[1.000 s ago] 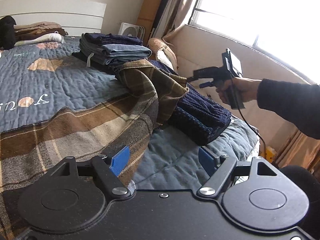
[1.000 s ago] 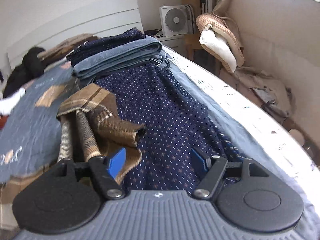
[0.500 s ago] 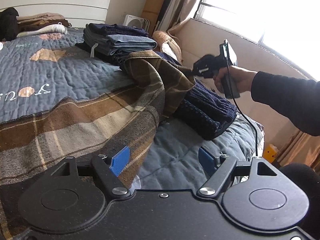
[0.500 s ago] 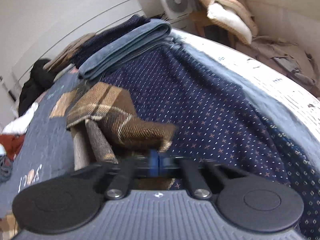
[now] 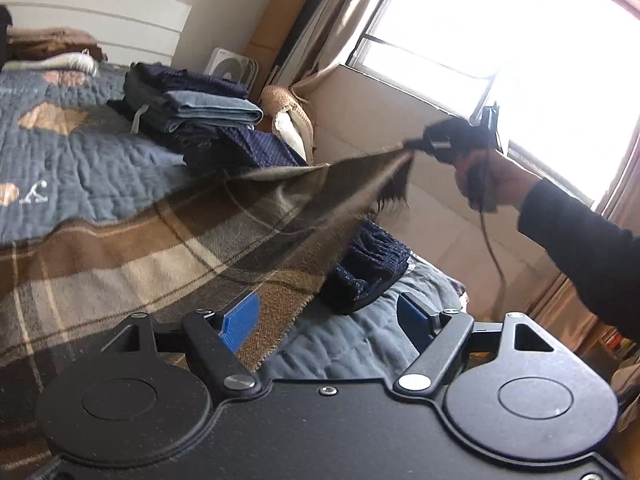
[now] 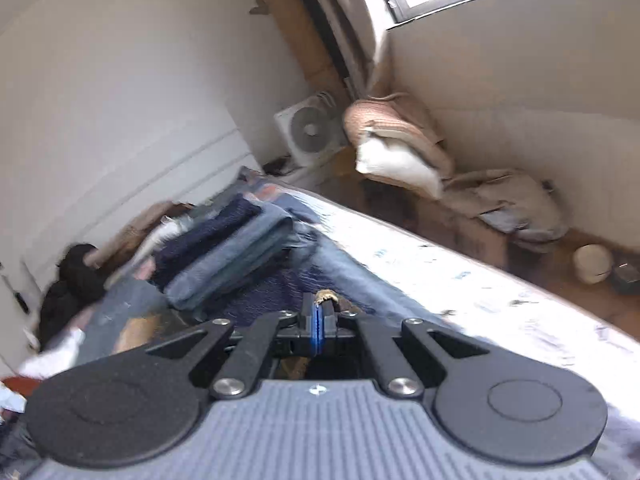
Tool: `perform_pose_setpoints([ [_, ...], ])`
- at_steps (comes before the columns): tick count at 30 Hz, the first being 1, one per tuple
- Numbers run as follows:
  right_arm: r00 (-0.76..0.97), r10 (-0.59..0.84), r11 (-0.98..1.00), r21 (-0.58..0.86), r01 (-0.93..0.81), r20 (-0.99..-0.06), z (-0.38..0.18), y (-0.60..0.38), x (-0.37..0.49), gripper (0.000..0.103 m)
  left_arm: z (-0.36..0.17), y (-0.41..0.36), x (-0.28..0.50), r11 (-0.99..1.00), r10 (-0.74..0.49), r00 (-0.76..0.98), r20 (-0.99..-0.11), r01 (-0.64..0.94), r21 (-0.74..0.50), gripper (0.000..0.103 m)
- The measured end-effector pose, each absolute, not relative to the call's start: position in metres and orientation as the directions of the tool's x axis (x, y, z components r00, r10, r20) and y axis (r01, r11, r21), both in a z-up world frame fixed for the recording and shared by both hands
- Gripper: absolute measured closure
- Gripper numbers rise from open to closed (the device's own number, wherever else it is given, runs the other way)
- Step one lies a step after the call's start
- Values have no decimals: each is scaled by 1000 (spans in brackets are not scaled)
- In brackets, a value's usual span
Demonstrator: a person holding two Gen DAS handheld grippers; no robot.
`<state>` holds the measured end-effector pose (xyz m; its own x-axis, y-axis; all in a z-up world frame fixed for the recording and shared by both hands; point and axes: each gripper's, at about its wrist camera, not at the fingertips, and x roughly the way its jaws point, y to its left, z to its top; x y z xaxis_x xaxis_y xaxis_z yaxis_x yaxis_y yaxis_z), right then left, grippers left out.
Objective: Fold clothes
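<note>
Gripping the plaid cloth (image 5: 224, 240) corner, right claw (image 6: 318, 322) lifts it; left claw (image 5: 328, 316) gapes.

A home bedroom: quilted bed (image 5: 100, 168), white headboard (image 5: 100, 28), folded clothes (image 5: 192, 104), curtained window (image 5: 500, 32).

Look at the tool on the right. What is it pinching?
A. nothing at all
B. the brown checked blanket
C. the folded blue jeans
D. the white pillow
B: the right tool is clamped shut on a corner of the brown checked blanket, which stretches up from the bed to it.
</note>
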<state>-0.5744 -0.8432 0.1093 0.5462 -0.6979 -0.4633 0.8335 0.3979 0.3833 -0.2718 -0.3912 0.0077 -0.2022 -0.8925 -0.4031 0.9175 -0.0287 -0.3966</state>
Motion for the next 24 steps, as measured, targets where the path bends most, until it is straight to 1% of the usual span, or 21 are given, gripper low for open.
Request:
perform_pose_setpoints([
  [2,477,-697,377,293,879,-535,92,-842,-584,103,6,-395,-277,-8,-887,-179,-425,928,-374,28],
  [6,345,-651,342,145,929,-677,45,-843,-597,103,4,-401,-283,13,-872,-159,-462,938,-346,27],
  [8,303,-630,316,120,941,-715,25,-844,-608,102,4,-405,-285,40,-861,-127,-492,948,-315,26],
  [9,284,-630,297,114,948,-723,19,-843,-614,102,4,-406,-286,58,-855,-107,-507,953,-298,26],
  [12,278,-649,274,124,954,-708,25,-840,-621,102,5,-411,-286,106,-840,-54,-540,959,-261,26],
  [15,275,-668,252,137,958,-691,33,-836,-627,102,6,-412,-282,104,-841,-66,-536,954,-281,26],
  [17,260,-674,252,116,961,-691,39,-836,-629,102,8,-411,-282,92,-846,-75,-527,955,-283,23],
  [18,252,-677,253,104,962,-692,42,-836,-630,98,9,-412,-282,86,-848,-80,-524,955,-285,22],
  [20,186,-645,263,13,965,-741,37,-843,-626,98,10,-413,-285,83,-849,-78,-523,957,-279,22],
  [22,162,-651,255,-12,967,-741,39,-847,-630,98,11,-414,-287,78,-850,-79,-522,959,-272,22],
  [24,184,-671,238,26,971,-719,46,-846,-637,98,12,-414,-289,71,-852,-83,-518,960,-271,21],
])
